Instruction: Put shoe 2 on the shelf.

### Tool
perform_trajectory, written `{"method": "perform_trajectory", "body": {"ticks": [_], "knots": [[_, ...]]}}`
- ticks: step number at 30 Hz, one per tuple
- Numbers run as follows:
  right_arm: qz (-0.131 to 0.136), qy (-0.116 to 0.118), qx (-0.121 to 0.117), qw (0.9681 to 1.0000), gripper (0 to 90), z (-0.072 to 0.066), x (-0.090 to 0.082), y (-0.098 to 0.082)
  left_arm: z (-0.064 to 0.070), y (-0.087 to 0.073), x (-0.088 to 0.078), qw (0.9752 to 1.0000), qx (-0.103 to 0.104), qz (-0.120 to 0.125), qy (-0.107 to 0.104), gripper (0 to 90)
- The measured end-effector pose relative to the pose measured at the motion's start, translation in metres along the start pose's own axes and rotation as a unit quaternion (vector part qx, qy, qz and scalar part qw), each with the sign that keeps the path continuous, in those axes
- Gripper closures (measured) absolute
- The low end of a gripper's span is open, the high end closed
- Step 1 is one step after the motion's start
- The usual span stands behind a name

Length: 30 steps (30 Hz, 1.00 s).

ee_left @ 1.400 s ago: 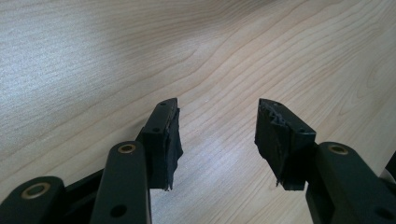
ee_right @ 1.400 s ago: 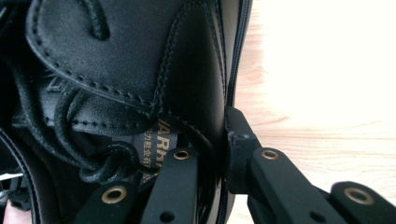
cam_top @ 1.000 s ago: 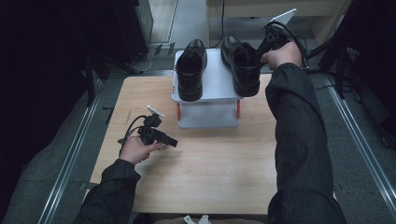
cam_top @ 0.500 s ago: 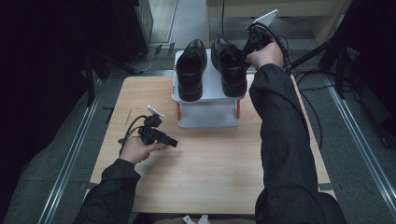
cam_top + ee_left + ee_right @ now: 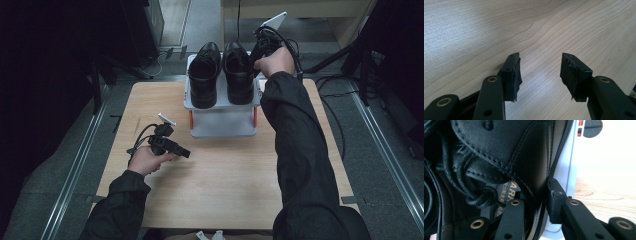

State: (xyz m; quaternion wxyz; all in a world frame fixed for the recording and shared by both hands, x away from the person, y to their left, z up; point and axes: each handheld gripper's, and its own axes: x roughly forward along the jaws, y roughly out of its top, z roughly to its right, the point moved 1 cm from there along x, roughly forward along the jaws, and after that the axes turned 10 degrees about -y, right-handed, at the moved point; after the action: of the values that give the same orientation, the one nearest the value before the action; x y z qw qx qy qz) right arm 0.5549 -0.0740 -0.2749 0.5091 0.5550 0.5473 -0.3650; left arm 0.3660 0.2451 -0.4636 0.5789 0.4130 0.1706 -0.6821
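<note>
Two black leather lace-up shoes stand side by side on a small white rack [image 5: 222,122] at the table's far edge: the left shoe [image 5: 204,75] and the right shoe [image 5: 238,72]. My right gripper [image 5: 260,50] is at the right shoe's heel end. In the right gripper view one jaw is inside the shoe [image 5: 499,150] and the other outside its side wall. The right gripper [image 5: 536,192] has just been opening, with the wall still between its jaws. My left gripper [image 5: 182,151] rests low over the bare wood, open and with nothing in it [image 5: 540,72].
The wooden table [image 5: 225,190] has free room in front of the rack. Cables [image 5: 325,80] trail over the floor at the far right. Metal floor rails [image 5: 75,165] run along both sides of the table.
My right hand carried the right shoe leftward and set it on the rack beside the left shoe. The left hand and its gripper have not moved.
</note>
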Motion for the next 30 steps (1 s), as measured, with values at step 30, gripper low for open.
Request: {"method": "perform_trajectory", "body": {"ticks": [30], "knots": [[0.016,0.042,-0.024,0.9987,61.5,-0.011,-0.011,-0.012,-0.002,0.0,0.001,1.0,-0.007,0.0,0.007,48.9]]}}
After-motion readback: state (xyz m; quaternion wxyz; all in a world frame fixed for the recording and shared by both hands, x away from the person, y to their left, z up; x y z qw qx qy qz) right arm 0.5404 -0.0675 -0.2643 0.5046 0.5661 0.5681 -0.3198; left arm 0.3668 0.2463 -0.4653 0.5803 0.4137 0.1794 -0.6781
